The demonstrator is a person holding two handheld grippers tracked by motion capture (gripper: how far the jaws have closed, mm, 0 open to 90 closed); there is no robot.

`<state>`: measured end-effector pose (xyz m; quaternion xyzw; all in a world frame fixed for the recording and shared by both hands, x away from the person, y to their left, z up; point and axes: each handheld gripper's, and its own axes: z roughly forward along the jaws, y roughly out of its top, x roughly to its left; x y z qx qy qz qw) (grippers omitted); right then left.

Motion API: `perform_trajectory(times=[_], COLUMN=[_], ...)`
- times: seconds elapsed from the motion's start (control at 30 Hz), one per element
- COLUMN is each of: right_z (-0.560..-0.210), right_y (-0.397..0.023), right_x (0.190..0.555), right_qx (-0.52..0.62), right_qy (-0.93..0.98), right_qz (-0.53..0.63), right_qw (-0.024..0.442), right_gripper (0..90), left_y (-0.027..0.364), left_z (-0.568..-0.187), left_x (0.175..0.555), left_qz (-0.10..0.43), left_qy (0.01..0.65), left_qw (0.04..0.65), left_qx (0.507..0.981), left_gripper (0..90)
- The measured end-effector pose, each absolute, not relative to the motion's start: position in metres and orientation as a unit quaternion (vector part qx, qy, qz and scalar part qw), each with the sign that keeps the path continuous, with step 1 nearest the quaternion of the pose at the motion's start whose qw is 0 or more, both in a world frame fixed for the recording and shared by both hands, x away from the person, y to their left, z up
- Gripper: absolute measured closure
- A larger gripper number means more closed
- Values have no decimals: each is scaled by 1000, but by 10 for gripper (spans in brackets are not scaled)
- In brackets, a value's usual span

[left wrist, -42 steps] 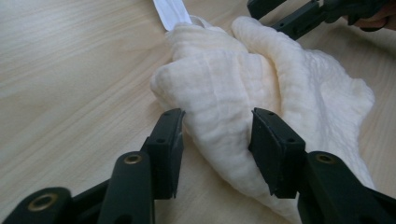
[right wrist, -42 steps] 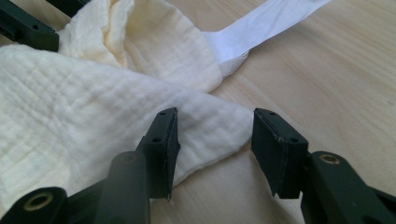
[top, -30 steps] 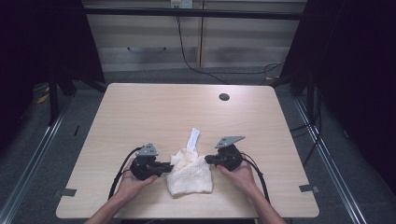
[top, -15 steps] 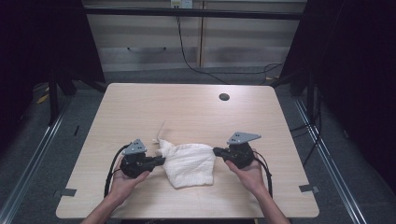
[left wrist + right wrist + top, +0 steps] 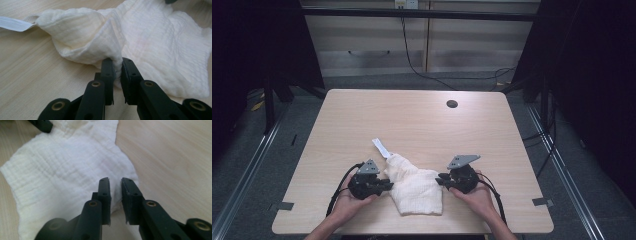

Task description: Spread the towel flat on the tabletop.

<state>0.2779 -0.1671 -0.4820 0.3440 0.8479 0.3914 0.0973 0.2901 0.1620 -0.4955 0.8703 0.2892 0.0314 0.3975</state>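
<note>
A crumpled white cloth [image 5: 417,187] lies on the wooden table [image 5: 412,120] near its front edge, between the two hand-held grippers. A white strip [image 5: 381,148] sticks out of its far left corner. My left gripper [image 5: 388,184] is at the cloth's left side. In the left gripper view a raised fold of the cloth [image 5: 155,45] fills the narrow gap of that gripper [image 5: 117,62], whose jaws have just been opening a little. My right gripper [image 5: 439,179] is at the right edge. In the right gripper view its [image 5: 115,181] jaws have just been opening and stand apart over the cloth's [image 5: 62,175] flat corner.
A dark round hole [image 5: 452,104] sits in the table's far right part. Bare tabletop stretches beyond the cloth. Metal rails and cables run along the floor on both sides, with a cabinet behind the table.
The cloth, bunched a second ago and pulled taut between the grippers half a second ago, now lies slack and flatter on the table. The right jaws have parted.
</note>
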Motion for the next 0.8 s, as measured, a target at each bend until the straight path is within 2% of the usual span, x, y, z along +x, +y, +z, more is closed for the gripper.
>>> perform_trajectory(times=[0.13,0.27,0.33,0.37,0.4,0.53,0.63,0.77,0.8], right_z=[-475,-482,-490,-498,-498,-498,-499,-504,-503], right_y=[-180,-180,-175,-170,-170,-170,-169,-165,-164], right_x=[290,301,305,307,307,307,307,307,306], right_qx=[372,384,380,374,374,372,373,358,352], right_qy=[820,815,823,834,834,829,832,844,847], right_qz=[419,418,407,394,394,411,404,394,394], right_qw=[118,117,110,97,97,76,73,68,64], right_gripper=[734,752,735,700,700,601,585,653,704], left_y=[163,163,163,163,163,163,163,163,163], left_z=[-498,-499,-499,-499,-498,-499,-499,-499,-499], left_x=[293,295,295,295,295,295,295,295,295], left_qz=[31,31,32,31,31,30,29,28,26], left_qy=[292,295,294,294,294,294,295,297,297], left_qw=[392,393,393,393,392,392,392,393,395], left_qx=[872,870,871,871,871,871,871,870,869], left_gripper=[807,804,803,802,802,796,794,792,792])
